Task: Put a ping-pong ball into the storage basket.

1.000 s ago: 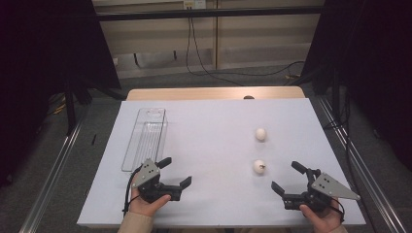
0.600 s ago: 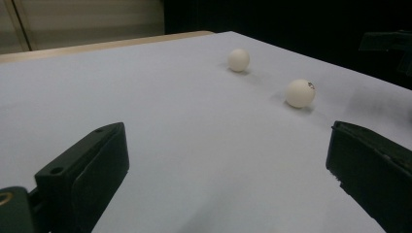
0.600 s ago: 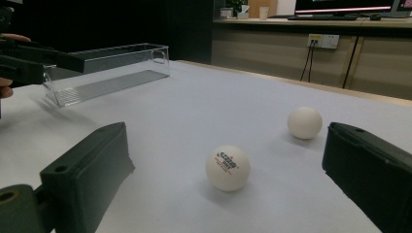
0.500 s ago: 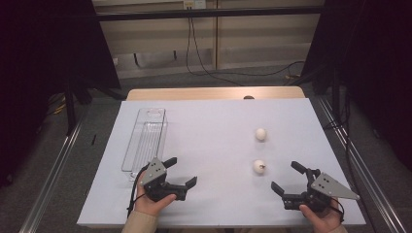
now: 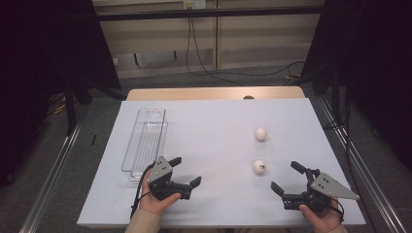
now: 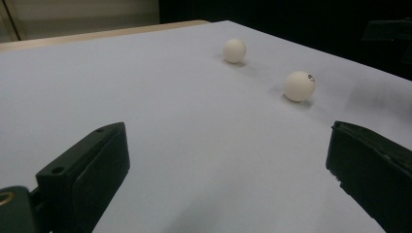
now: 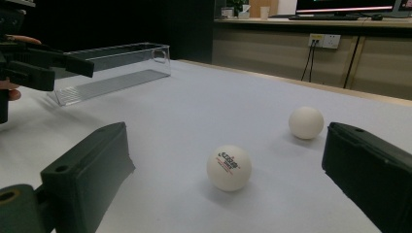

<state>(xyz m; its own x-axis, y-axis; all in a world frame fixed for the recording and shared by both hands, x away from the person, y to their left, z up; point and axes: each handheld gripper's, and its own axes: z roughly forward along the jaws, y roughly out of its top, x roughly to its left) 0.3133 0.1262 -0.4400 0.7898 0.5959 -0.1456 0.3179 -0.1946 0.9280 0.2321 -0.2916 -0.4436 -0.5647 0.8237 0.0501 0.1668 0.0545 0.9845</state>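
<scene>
Step in hand: the right gripper [image 5: 290, 184] lined up on the near ball [image 5: 259, 167], judged to be the first pick.
Near ball: it lay bare on the white table [image 5: 214, 136], at about 10 o'clock from the right gripper and near it; in the right gripper view it sat between the jaws but ahead of them, untouched.
Far ball [image 5: 261, 134]: it rested at 12 o'clock from the near ball, apart from it.
Right jaws: spread wide, holding nothing.
Left gripper [image 5: 187, 172]: jaws also wide apart and empty, low over the table at 9 o'clock from the near ball, well apart.
Clear tray [image 5: 145, 141]: long and empty, at 11 o'clock from the left gripper.
Doing it well: advance until the ball's widest part sits between the jaws, keep low, close gently, since a light round ball would probably roll or squirt out.
</scene>
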